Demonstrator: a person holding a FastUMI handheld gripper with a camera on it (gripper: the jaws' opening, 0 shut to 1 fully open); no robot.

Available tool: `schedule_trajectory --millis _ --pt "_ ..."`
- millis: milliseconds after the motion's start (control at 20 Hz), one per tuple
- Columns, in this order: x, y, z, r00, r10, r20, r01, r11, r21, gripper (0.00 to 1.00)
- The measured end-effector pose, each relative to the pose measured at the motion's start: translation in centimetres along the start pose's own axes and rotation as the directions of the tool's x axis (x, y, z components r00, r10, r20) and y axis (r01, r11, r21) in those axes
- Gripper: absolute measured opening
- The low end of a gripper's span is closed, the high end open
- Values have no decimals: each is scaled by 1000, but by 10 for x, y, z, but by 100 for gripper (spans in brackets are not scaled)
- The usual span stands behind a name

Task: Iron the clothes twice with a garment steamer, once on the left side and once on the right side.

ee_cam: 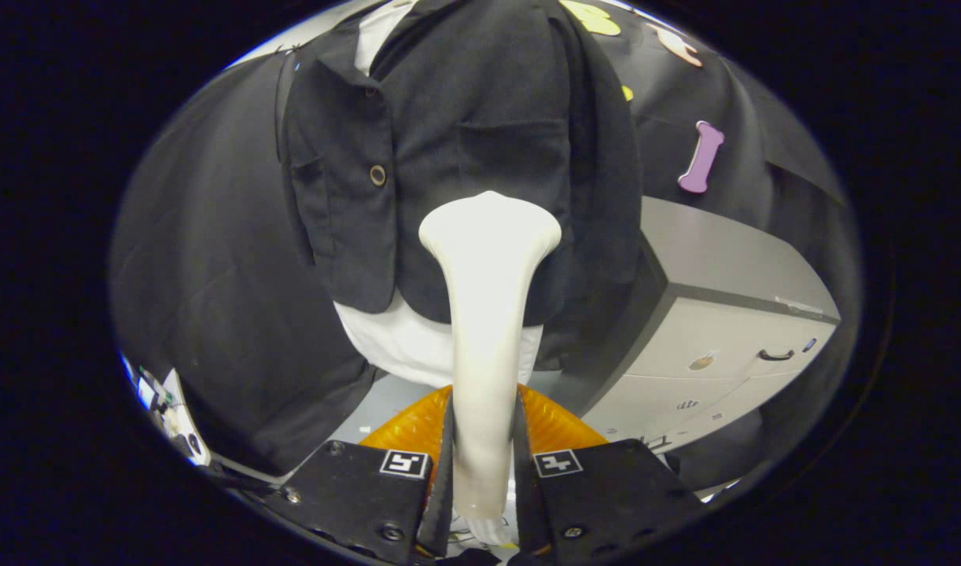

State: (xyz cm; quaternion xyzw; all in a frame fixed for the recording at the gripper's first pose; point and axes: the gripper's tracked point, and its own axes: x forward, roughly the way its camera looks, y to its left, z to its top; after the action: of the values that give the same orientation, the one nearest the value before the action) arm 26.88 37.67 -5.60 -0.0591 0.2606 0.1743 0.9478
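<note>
Between the fingers (484,472), clenched on its handle, the cream garment steamer (487,314) points its head at the hanging black jacket (465,118), near the middle-lower front. Which pass this is cannot be told; judging by position, steaming is underway.

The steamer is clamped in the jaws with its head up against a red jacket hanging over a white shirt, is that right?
Not quite: the jacket is black, not red. The gripper view shows the gripper clamping the cream steamer by its handle, head up against the jacket's front, with the white shirt showing below the hem.
</note>
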Motion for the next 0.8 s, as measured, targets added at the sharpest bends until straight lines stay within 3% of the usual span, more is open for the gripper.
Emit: schedule_trajectory --millis 200,400,800 --pt "-36 9 40 994 -21 103 20 1000 5 35" --pt "-76 40 92 977 12 214 -8 1000 -19 35" --pt "-133 120 205 905 100 413 -79 995 -67 35"
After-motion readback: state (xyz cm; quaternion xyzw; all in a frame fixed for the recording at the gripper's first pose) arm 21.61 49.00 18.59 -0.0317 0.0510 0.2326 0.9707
